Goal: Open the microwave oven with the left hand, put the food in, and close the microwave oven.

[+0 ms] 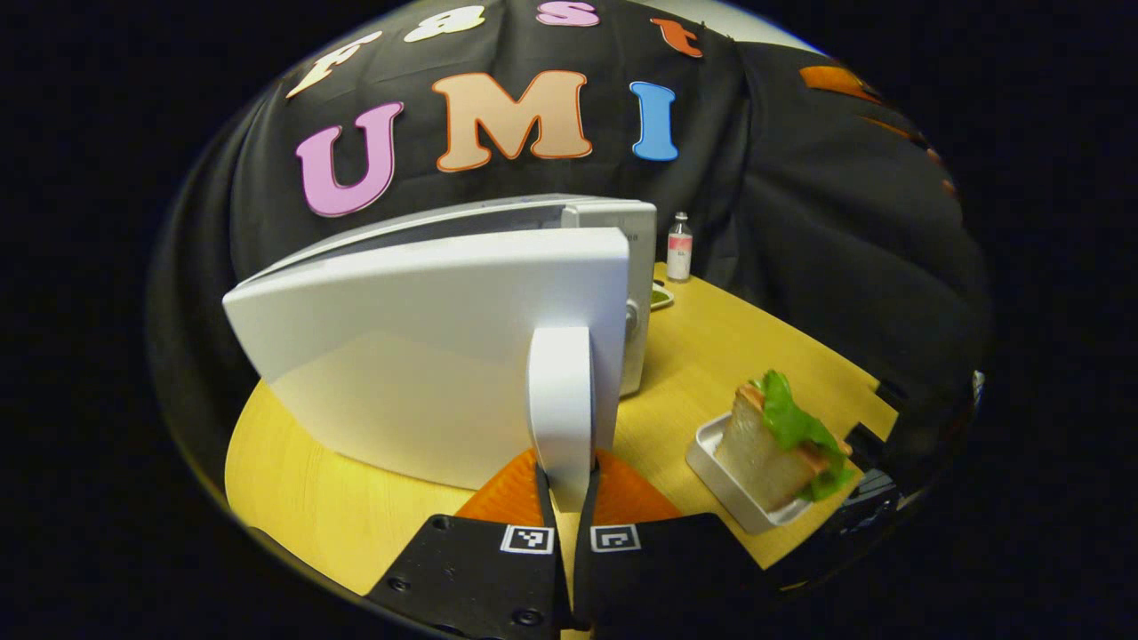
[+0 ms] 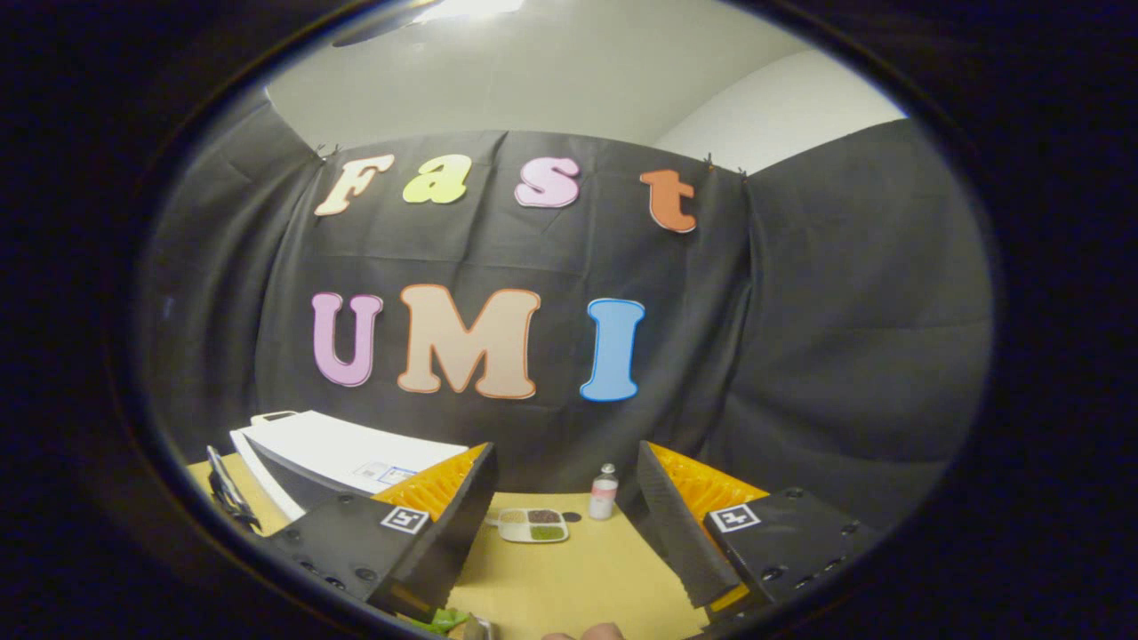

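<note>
White microwave oven [image 1: 569, 222] sits on the yellow desk [image 1: 711, 356] toward the far left, its door [image 1: 427, 356] swung part-way open so the white outer face fills the middle of the left gripper view; vertical white door handle [image 1: 562, 400] at the door's near right edge; left claw [image 1: 566, 498] pinching that handle, both fingers pressed on its lower end with almost no gap; food is a sandwich [image 1: 773, 440] with green lettuce and a pink filling, standing in a small white tray [image 1: 711, 462] on the desk near right of the door, apart from it; the tray's near right end is close to a dark object at the edge of the view, too cut off to identify; farther back, a small clear bottle [image 1: 679, 247] with a pink label stands near the desk's far edge, just right of the oven, and a dish edge [image 1: 661, 296] peeks out beside the oven; in the right gripper view the right claw [image 2: 569, 524] is spread wide with nothing between the fingers, raised over the desk [image 2: 578, 569]; between its fingers, far off, a white divided dish [image 2: 533, 524] with brown and green portions and the bottle [image 2: 604, 492] just right of it; microwave oven [image 2: 356, 453] to the left, seen from above; green scrap of lettuce [image 2: 444, 620] at the near bottom edge.
</note>
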Motion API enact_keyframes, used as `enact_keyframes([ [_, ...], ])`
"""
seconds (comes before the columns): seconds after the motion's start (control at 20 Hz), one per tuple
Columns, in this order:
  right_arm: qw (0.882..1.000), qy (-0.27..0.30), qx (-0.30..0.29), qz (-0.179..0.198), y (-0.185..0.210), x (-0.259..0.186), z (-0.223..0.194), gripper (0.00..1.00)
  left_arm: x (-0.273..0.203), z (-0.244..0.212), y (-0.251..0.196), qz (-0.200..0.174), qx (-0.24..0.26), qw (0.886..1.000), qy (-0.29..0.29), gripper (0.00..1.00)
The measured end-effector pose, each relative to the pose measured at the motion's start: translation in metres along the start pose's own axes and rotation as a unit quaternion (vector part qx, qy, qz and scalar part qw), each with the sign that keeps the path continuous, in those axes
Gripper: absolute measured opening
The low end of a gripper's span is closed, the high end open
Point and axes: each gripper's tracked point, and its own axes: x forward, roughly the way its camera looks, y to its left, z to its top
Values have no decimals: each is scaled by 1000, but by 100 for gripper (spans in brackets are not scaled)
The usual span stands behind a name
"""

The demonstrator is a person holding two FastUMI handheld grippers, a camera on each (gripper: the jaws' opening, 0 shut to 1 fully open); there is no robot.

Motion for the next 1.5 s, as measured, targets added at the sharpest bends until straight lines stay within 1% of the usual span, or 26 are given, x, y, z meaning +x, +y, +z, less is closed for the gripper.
enact_keyframes([
  [0.15,999,11,11,34,30,0,-10,97,-37,-24,16,9,10,1000,26,1],
  [0.3,998,26,20,50,52,-7,-20,98,-66,-43,36,26,-1,999,42,1],
  [0.45,999,28,12,39,61,-21,-21,96,-91,-59,56,34,-1,998,54,1],
  [0.7,999,41,22,26,82,-50,-38,98,-122,-82,92,22,17,998,62,1],
  [0.75,998,48,21,21,84,-54,-47,96,-128,-85,99,20,22,998,62,1],
  [1.1,993,114,-10,6,105,-79,-110,97,-157,-103,150,24,38,997,62,1],
  [1.3,988,150,-22,16,118,-84,-142,98,-164,-107,162,33,28,997,61,1],
  [1.4,985,172,-20,21,122,-83,-164,99,-165,-108,167,41,25,997,58,0],
  [1.5,981,193,-25,19,120,-85,-187,97,-166,-108,170,47,20,997,58,1],
])
